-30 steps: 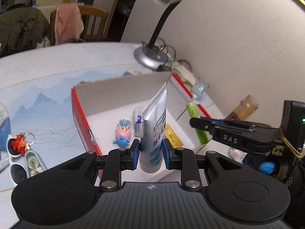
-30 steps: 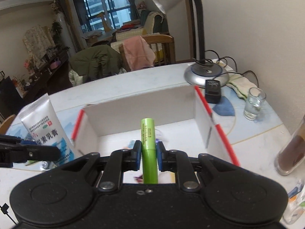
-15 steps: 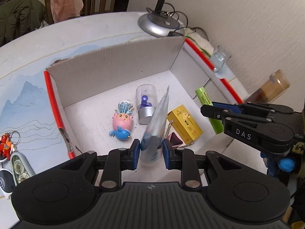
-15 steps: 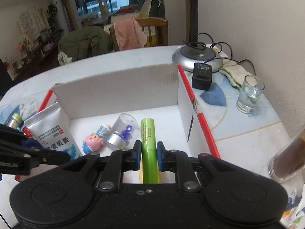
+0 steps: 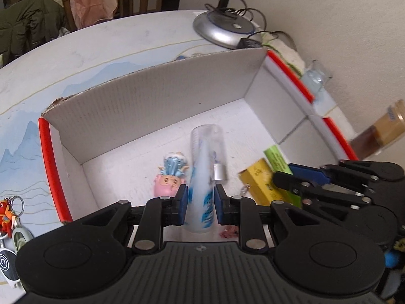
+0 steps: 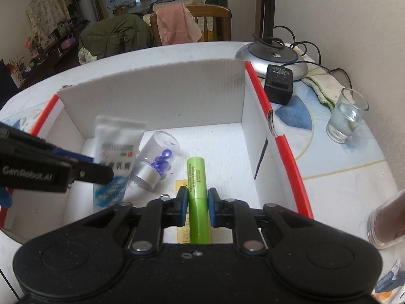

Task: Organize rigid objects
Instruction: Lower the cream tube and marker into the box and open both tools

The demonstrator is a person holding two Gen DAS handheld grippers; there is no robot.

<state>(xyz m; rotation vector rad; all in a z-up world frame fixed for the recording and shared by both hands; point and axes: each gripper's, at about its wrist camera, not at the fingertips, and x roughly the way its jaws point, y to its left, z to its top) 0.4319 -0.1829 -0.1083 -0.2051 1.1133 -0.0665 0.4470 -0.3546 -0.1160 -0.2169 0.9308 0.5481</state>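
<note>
Two tubes (image 6: 198,197) clamped, pointing away lengthwise

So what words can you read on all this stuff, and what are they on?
"GenRobot.AI": on the left hand-held gripper, along its side, right wrist view.
White tube in that gripper: large Chinese characters and a line of small print, too blurred to quote.
Green tube in the right hand-held gripper: lengthwise print, too small to read.
Yellow box: markings blurred, unreadable.
</note>
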